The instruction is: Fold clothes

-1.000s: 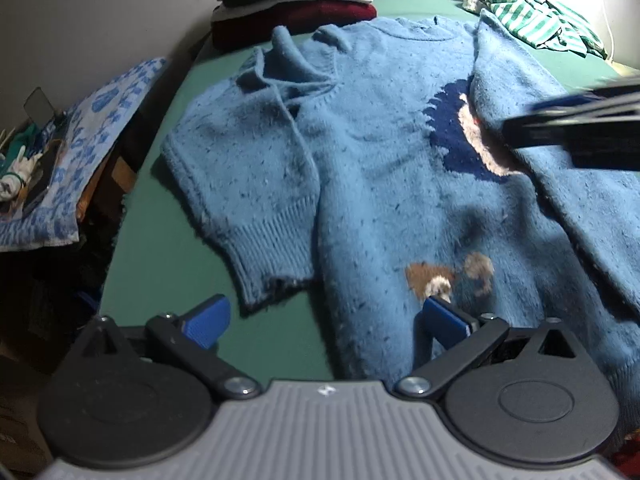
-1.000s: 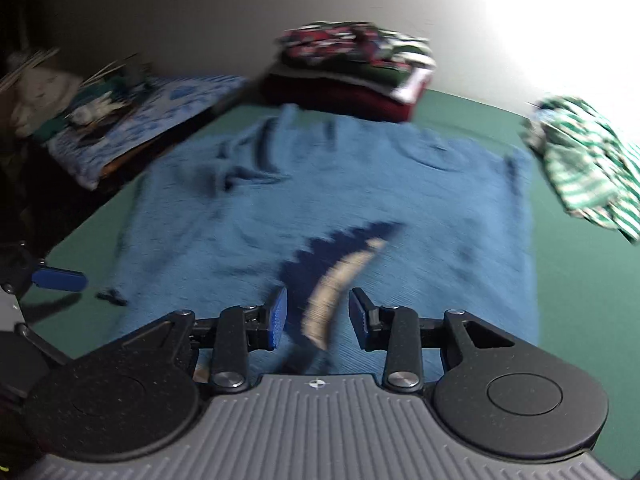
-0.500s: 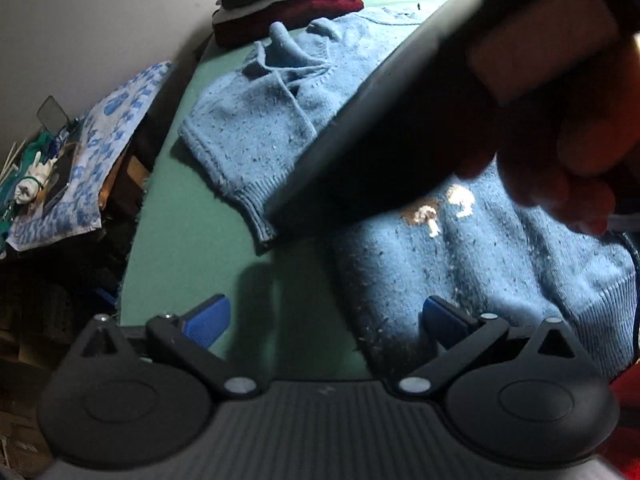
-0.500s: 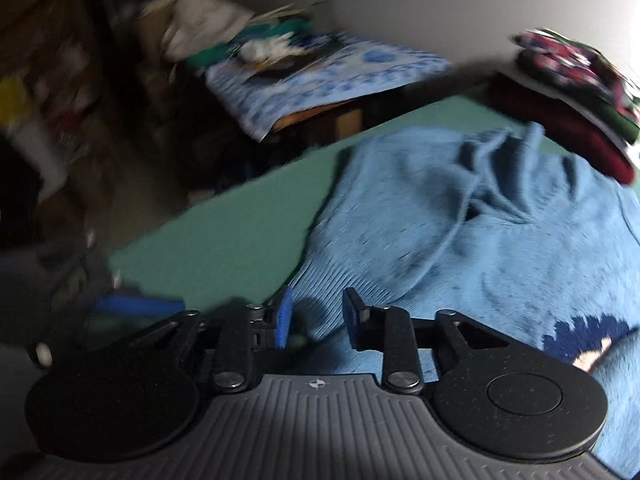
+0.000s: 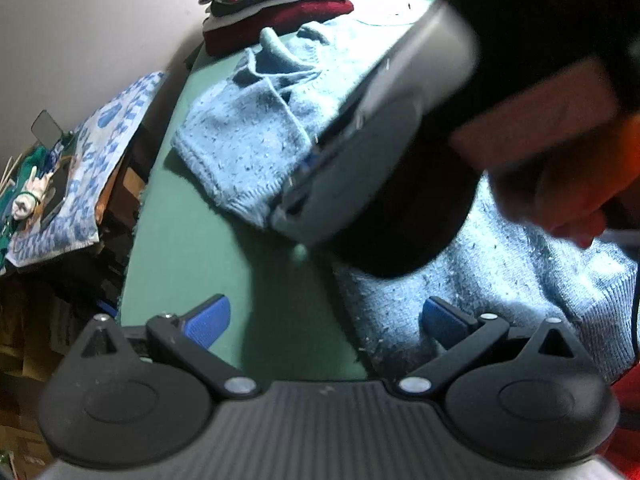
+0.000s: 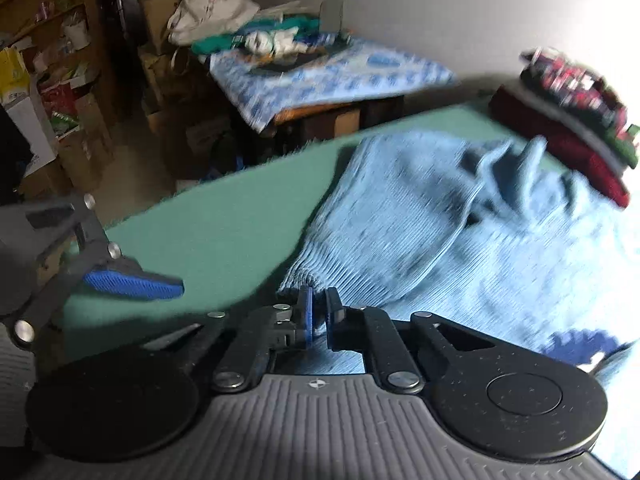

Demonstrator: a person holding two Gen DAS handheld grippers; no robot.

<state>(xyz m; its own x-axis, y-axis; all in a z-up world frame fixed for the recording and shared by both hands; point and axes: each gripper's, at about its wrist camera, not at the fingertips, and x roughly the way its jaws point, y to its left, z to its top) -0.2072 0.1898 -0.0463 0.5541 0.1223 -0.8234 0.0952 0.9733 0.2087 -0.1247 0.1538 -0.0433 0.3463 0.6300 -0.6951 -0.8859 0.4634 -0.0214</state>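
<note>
Sweater is the job here, a chunky blue knit lying mostly flat on the green bench, one sleeve already folded in across the chest, with a stack of folded clothes past its collar end. My right tongs have come together on the ribbed cuff of the other sleeve, which is flopped out toward the bench edge; the pads look pinched down with only a sliver of knit between them, so I'd call that a grip on the cuff, though the view is a bit smeary. My left tongs are spread wide with nothing in them, hovering low over the bottom hem area, one pad over bare bench and the other over the knit. From the left camera the right hand and its rig block half the picture. As for handling, I reckon this thing is soft, floppy and fairly heavy for a garment, with zero stiffness, so whatever I lift will droop and drag the rest along. Wool on felt probably clings rather than slides. The ribbed cuff and hem are the thickest, least stretchy bits, so those seem the best places to grab.
</note>
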